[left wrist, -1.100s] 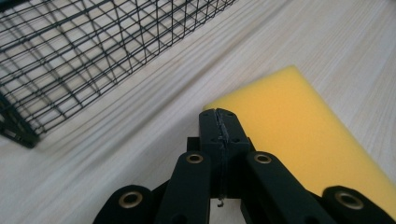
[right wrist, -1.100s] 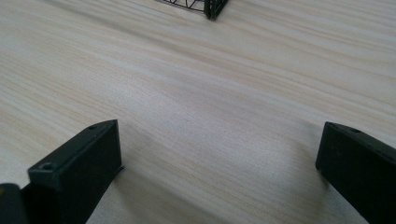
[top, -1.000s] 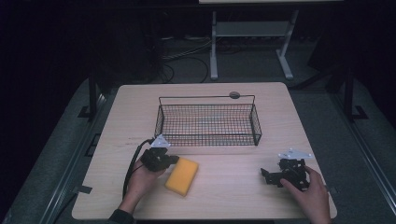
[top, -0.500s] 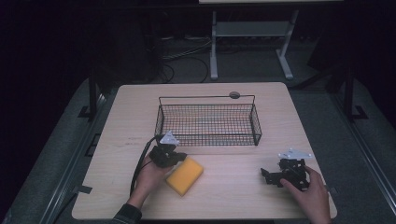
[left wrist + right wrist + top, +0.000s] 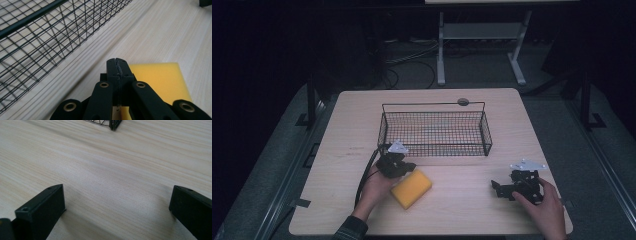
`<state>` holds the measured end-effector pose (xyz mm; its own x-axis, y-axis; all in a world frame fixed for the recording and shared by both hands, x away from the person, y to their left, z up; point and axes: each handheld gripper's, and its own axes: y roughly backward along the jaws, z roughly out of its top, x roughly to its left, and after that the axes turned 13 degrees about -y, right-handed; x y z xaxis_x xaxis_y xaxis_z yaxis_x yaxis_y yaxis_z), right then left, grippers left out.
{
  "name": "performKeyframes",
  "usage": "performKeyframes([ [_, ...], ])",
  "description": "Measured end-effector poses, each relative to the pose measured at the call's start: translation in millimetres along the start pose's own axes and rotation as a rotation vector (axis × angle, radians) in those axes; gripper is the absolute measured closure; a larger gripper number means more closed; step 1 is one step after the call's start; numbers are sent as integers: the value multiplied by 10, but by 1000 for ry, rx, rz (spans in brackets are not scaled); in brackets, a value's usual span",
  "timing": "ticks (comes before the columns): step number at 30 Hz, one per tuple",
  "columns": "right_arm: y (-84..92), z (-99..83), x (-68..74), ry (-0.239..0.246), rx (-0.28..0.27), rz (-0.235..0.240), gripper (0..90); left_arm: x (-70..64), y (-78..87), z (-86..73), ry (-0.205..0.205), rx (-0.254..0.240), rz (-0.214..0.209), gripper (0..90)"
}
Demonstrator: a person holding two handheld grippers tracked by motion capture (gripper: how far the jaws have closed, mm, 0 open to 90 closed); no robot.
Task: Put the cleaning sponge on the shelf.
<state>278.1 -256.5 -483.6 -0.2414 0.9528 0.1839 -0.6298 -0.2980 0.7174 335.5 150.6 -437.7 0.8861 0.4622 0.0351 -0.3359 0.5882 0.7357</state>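
Left claw (image 5: 404, 167) has advanced over spongy yellow block (image 5: 411, 188).

The left gripper (image 5: 117, 65) hides the yellow sponge's (image 5: 160, 80) near corner.

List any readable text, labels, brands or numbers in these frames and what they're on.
None: no text, label, brand or number can be read in these frames.
Yellow sponge: plain, no print.
Wire basket: no tag.
Left claw and right claw: black, no markings.
Table: bare wood grain.
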Motion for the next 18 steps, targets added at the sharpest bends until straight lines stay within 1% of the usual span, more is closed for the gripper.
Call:
performKeyframes([
  [1, 0, 0, 0, 0, 0, 0, 0, 8, 17, -7, -1, 0, -5, 895],
  [2, 0, 0, 0, 0, 0, 0, 0, 13, 47, -19, 11, -3, -8, 879],
  [3, 0, 0, 0, 0, 0, 0, 0, 13, 47, -19, 11, -3, -8, 864],
  [4, 0, 0, 0, 0, 0, 0, 0, 15, 61, -23, 15, 2, -12, 864],
  [5, 0, 0, 0, 0, 0, 0, 0, 20, 78, -27, 9, 8, -12, 839],
  [6, 0, 0, 0, 0, 0, 0, 0, 19, 93, -31, 14, 8, -10, 839],
  [9, 0, 0, 0, 0, 0, 0, 0, 24, 143, -31, 26, 16, -15, 789],
  [10, 0, 0, 0, 1, 0, 0, 0, 21, 161, -24, 39, 24, -16, 765],
  [11, 0, 0, 0, 0, 0, 0, 0, 26, 174, -17, 43, 35, -18, 717],
  [12, 0, 0, 0, 0, 0, 0, 0, 24, 192, -6, 53, 46, -10, 685],
  [13, 0, 0, 0, 0, 0, 0, 0, 26, 210, 5, 59, 58, -12, 655],
  [14, 0, 0, 0, 0, 0, 0, 0, 21, 235, 26, 73, 72, -20, 579],
  [15, 0, 0, 0, 0, 0, 0, 0, 21, 235, 26, 73, 72, -20, 544],
  [16, 0, 0, 0, 1, 0, 0, 0, 16, 240, 35, 81, 81, -27, 544],
  [18, 0, 0, 0, 0, 0, 0, 0, -11, 249, 55, 78, 104, -27, 472],
])
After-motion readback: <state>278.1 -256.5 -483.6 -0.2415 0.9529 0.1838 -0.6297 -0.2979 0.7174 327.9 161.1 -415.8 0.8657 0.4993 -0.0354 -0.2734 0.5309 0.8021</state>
